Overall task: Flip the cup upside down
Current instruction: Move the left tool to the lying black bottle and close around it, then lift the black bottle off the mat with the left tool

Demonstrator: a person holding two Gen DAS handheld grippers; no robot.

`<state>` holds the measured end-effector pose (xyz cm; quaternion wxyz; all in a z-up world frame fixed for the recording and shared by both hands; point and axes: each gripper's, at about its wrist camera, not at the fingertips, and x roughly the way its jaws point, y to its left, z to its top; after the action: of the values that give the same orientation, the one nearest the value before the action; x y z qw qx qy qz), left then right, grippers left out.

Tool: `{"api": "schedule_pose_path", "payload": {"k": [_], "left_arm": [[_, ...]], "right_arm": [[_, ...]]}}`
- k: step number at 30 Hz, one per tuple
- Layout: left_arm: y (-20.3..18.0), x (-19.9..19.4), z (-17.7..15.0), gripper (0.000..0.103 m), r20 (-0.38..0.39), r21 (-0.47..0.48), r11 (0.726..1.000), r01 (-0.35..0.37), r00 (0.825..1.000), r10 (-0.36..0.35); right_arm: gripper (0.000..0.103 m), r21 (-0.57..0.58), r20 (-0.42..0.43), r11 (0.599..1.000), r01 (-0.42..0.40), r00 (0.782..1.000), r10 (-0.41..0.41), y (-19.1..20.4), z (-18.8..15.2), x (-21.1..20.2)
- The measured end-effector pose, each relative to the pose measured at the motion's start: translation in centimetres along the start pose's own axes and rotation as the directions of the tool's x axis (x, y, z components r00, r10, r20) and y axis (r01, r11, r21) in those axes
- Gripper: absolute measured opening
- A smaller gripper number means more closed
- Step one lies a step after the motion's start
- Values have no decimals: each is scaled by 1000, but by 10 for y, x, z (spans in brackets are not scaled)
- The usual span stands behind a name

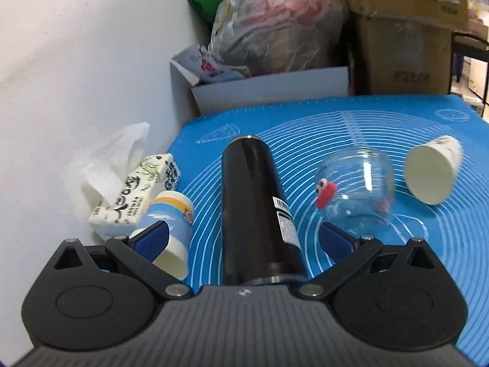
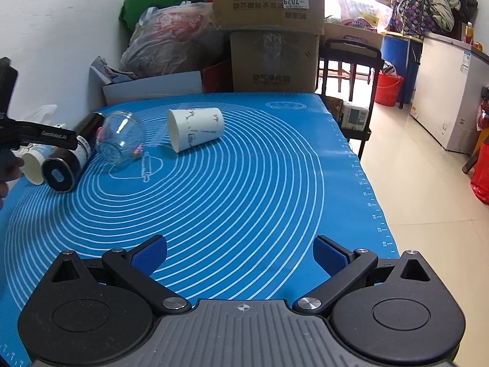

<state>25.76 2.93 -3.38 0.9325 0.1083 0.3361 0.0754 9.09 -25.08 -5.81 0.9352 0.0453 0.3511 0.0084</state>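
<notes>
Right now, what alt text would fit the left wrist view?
Open left tongs straddle a black flask lying on a blue mat. A paper cup, glass jar and white cup also lie sideways.

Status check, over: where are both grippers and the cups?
Left gripper open, straddling black flask. Right gripper open, empty. White paper cup, glass jar on their sides.

Both left gripper [image 1: 243,240] and right gripper [image 2: 240,252] apparently gape wide.
</notes>
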Motion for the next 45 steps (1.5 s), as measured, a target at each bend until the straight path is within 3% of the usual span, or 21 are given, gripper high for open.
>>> {"api": "schedule_pose_path", "payload": {"k": [7,8,9,12,22,35,45], "left_arm": [[0,43,5,100,-78,-42,999,21,997,-24],[-1,45,4,86,-87,-44,999,25,996,-29],[-2,50,4,79,-105,-42,999,30,994,-34],[-4,60,3,70,-156,-48,998,49,986,-56],[-1,58,3,68,-159,-66,997,47,986,-57],[13,17,-5,67,-142,-124,990,66,986,-84],[16,-57,-35,67,-80,-144,987,74,993,-87]], "right_arm": [[103,22,-17,1000,13,1000,-12,-9,-2,10],[103,25,-20,1000,14,1000,-13,-10,-2,12],[103,27,-22,1000,15,1000,-14,-10,-2,12],[103,29,-25,999,17,1000,-16,-11,-3,13],[103,22,-28,1000,22,999,-21,-8,-2,13],[103,19,-6,1000,22,1000,-22,-3,-2,2],[103,10,27,1000,-1,1000,1,6,-6,-25]]}}
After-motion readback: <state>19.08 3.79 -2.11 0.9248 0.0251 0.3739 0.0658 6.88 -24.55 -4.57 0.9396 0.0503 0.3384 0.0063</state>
